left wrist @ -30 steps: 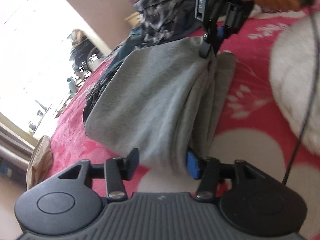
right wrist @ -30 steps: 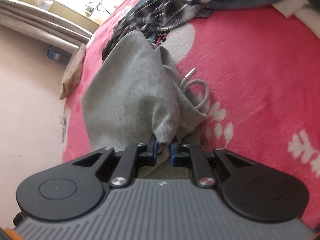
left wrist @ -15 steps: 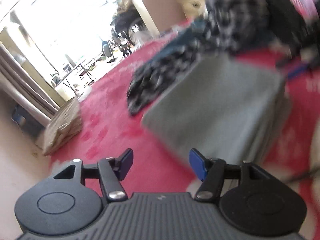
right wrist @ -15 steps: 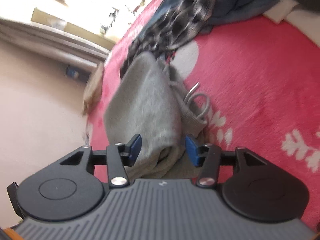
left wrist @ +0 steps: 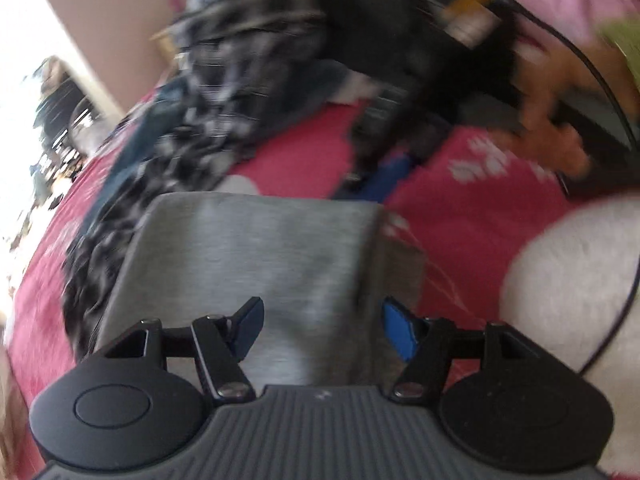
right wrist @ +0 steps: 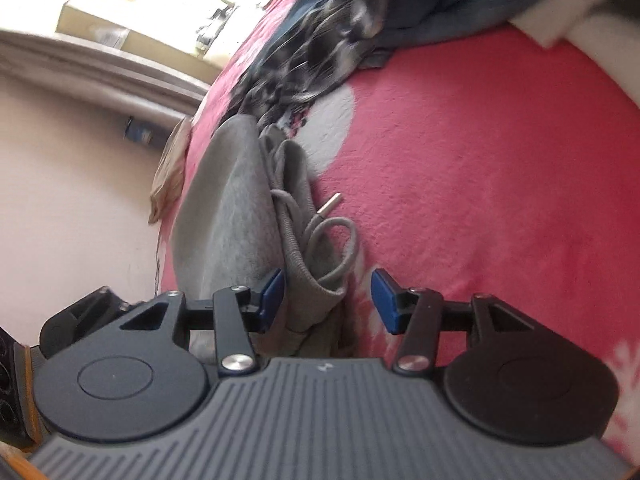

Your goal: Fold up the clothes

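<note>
A folded grey garment [left wrist: 256,256] lies flat on the pink bedspread [left wrist: 472,216]. My left gripper [left wrist: 320,328] hovers open just over its near edge, holding nothing. In the right wrist view the same grey garment [right wrist: 228,216] runs away from me, its grey drawstring [right wrist: 336,236] with a metal tip looped on the bedspread [right wrist: 480,184]. My right gripper [right wrist: 326,300] is open, its blue pads either side of the garment's near corner. The right gripper [left wrist: 384,176] also shows, blurred, beyond the garment in the left wrist view, held by a person's hand [left wrist: 556,136].
A heap of plaid and dark blue clothes [left wrist: 224,92] lies beyond the grey garment, also as the plaid heap [right wrist: 320,52]. A white fluffy item [left wrist: 576,288] sits at the right. A cable [left wrist: 616,112] runs across it. The bed edge and wall [right wrist: 80,184] are at left.
Both grippers have let go of the grey garment and opened. The garment now lies folded flat. The left view has swung round and the right gripper has backed off slightly.
</note>
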A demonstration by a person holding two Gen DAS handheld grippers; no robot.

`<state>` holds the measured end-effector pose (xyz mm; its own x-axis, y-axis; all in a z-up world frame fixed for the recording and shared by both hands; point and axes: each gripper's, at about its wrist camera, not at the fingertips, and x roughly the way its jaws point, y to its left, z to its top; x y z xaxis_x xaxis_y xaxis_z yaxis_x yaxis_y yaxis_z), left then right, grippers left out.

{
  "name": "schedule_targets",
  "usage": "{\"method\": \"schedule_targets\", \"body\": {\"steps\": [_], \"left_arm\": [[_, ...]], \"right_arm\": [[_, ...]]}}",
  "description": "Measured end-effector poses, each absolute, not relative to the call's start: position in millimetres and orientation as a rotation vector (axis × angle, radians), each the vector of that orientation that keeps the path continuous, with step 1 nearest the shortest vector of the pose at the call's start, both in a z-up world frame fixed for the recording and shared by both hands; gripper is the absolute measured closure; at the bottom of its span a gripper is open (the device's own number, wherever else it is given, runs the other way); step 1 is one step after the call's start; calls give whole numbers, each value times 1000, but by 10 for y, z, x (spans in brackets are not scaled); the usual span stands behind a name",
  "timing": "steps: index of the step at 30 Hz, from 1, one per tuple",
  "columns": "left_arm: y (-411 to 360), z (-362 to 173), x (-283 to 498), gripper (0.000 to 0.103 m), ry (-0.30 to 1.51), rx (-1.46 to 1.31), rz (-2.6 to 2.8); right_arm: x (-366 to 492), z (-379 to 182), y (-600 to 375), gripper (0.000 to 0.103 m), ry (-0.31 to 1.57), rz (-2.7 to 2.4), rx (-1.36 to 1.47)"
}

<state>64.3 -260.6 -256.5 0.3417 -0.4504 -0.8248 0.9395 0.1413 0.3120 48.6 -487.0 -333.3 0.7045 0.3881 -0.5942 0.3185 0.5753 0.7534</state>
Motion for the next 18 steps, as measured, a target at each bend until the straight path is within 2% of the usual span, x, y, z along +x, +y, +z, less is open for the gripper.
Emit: {"method": "schedule_targets", "body": {"steps": [3,4,5,8,11,13,16,18], "left_arm": [[-2641,-2749,522,37,601,1037,-1101],[-2649,-2799,496,40,581,1064,-1081],[-2653,-2830,487,49,564,1078,-1062],[-2658,-2883,498,65,537,1083,-1010],[-2633,-2876,532,72,549,1054,-993],[-2611,-2899,493,71,520,1088,-988],[-2637,-2973,429,48,480,1135,-969],[-2655,-3023,386,49,453,1167,-955]], "right_arm": [[569,-3338,-4873,56,826,85,953],[599,-3347,-4880,57,820,94,949],[630,-3358,-4888,61,814,104,945],[689,-3396,-4892,76,810,132,960],[666,-3349,-4856,82,812,132,929],[643,-3306,-4841,88,814,139,928],[623,-3321,-4823,84,813,131,940],[619,-3388,-4864,81,809,122,992]]}}
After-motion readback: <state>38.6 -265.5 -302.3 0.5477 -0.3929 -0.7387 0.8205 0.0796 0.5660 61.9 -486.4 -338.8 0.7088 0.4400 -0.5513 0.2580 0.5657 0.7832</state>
